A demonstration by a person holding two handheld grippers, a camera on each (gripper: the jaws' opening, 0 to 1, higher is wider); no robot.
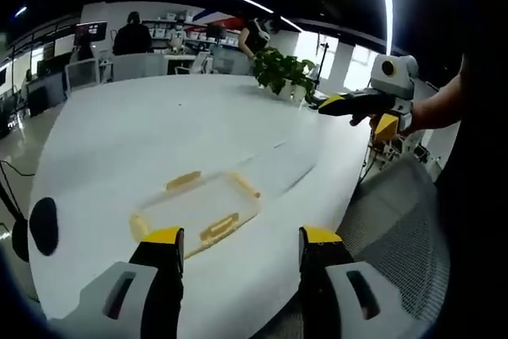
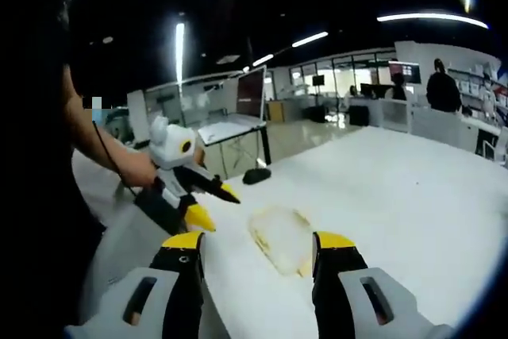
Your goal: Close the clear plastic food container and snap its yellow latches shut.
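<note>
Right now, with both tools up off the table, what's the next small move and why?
Probably lower the left tool toward the container. It lies flat on the table just ahead of those open jaws, yellow latches showing, and both tools hold nothing. The right tool is also open above it.

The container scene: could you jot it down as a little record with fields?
container: clear, yellow latches, lying on the white table, container at
left gripper: open, empty, above the table's near edge, short of the container
right gripper: open, empty, container ahead between its jaws
plant: at the table's far side
contact: none seen
</note>
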